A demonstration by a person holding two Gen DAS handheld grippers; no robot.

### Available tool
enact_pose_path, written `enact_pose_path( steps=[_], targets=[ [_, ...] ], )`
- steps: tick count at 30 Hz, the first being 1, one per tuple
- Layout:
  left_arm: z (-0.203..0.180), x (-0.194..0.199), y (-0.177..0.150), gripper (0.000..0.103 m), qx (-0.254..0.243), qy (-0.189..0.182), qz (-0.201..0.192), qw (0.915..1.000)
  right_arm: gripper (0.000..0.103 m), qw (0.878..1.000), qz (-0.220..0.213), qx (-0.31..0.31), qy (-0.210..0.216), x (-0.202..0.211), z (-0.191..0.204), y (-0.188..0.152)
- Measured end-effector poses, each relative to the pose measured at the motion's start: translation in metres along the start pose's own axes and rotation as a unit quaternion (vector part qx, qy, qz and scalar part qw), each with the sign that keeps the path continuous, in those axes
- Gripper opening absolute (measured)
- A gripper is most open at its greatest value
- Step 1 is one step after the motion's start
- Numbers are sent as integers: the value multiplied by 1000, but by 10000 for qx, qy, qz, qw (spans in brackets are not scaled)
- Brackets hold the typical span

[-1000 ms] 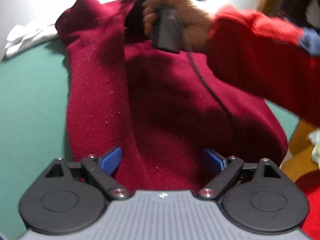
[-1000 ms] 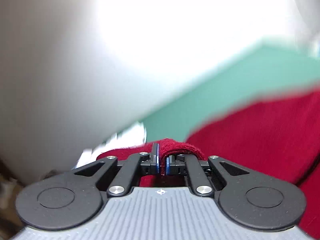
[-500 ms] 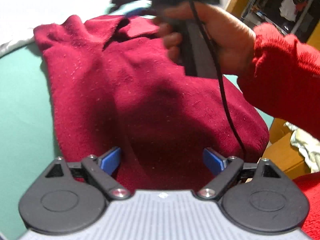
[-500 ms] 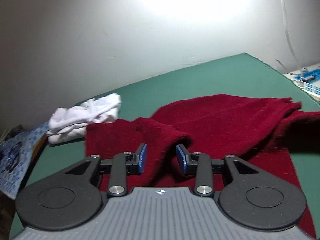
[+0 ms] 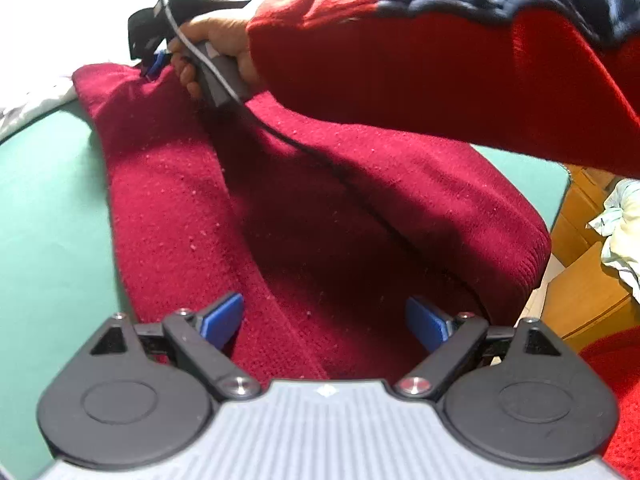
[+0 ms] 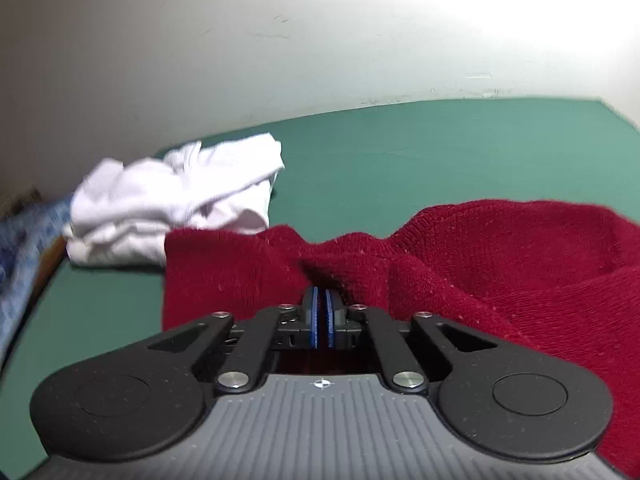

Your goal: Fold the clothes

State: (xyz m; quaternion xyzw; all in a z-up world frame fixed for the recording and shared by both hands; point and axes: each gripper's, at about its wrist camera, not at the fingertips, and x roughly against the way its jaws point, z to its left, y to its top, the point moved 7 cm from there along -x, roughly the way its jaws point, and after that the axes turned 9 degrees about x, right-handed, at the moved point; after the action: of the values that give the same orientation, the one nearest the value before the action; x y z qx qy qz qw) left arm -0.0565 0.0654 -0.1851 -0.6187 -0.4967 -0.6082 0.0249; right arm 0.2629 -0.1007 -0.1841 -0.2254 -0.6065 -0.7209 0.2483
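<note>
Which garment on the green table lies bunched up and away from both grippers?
The white garment, crumpled near the wall. The dark red sweater is spread out, with the right gripper at its edge.

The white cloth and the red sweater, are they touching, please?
Cannot tell: in the right wrist view the red sweater's edge overlaps the white cloth, hiding any contact or gap.

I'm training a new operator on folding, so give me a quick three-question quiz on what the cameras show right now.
1. True or false: the left gripper has its fingers open above the red sweater.
2. The right gripper is: A) shut on the sweater's edge, B) wide open, C) holding the crumpled cloth.
3. Fill in: the crumpled cloth beside the sweater on the green table is ___.

Key: 1 true; 2 A; 3 white.
</note>
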Motion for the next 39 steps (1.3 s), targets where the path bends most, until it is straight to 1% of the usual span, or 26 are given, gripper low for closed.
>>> enact_pose_path(
  steps=[1,2,4,5,7,9,10,11,13,14,15,17,18,19,21,22,23,24,25,27,29,30,33,34,37,39],
  targets=[
    [0,-3,1,88,1,-20,0,10000,11,9999,-64,-67,87,10,3,0],
    [1,-6,2,88,3,-39,0,10000,21,9995,-187,-40,261,27,13,-2],
    [3,-4,4,88,19,-96,-8,10000,29,9968,-165,151,767,54,35,-17],
    [3,-4,5,88,-2,-111,-8,9999,32,9954,34,320,907,58,43,-30],
    [4,-3,6,88,-45,-140,-7,9999,32,9899,511,689,1129,62,60,-59],
    [1,-4,4,88,-208,-94,7,9997,28,9898,282,1059,908,69,59,-68],
    [0,-4,3,88,-296,-63,17,9995,22,9924,281,962,709,70,53,-66],
    [-2,-4,2,88,-379,-35,32,9993,23,9950,294,814,495,72,47,-63],
    [-4,-2,0,88,-449,-45,45,9990,28,9952,217,384,871,91,46,-63],
    [-4,-1,-1,88,-431,-77,32,9990,29,9914,239,275,1254,102,51,-69],
    [-4,1,-2,88,-388,-94,40,9992,29,9868,371,298,1547,110,58,-79],
    [-4,6,-5,88,-301,-129,57,9994,32,9836,717,523,1571,120,65,-106],
    [-5,9,-6,88,-258,-146,65,9995,30,9849,704,595,1466,125,63,-117],
    [-5,11,-8,88,-215,-163,73,9996,30,9877,569,594,1328,133,59,-123],
    [-6,16,-10,88,-128,-198,90,9997,31,9920,489,267,1136,151,49,-130],
    [-6,18,-12,88,-85,-215,98,9997,34,9911,420,71,1260,160,48,-133],
    [-6,21,-13,88,-42,-232,107,9997,36,9875,458,-6,1508,167,50,-139],
    [-7,23,-14,88,2,-250,115,9996,37,9828,524,-53,1773,173,53,-146],
    [-7,26,-16,88,45,-267,123,9996,37,9839,579,94,1687,176,52,-152],
    [-8,30,-19,88,132,-301,140,9994,32,9874,683,479,1346,181,49,-163],
    [-8,35,-21,88,218,-336,156,9991,36,9878,676,170,1393,190,38,-167],
    [-9,37,-23,88,265,-347,167,9989,38,9857,697,127,1528,195,37,-170],
    [-12,33,-40,88,594,-35,324,9977,38,9767,781,105,1994,208,39,-181],
    [-18,33,-41,88,629,65,296,9976,41,9732,808,97,2149,213,39,-184],
    [-38,31,-47,88,735,360,213,9964,41,9612,889,74,2609,227,41,-195],
    [-51,31,-55,88,851,311,236,9956,41,9520,943,58,2912,237,41,-202]
  ],
)
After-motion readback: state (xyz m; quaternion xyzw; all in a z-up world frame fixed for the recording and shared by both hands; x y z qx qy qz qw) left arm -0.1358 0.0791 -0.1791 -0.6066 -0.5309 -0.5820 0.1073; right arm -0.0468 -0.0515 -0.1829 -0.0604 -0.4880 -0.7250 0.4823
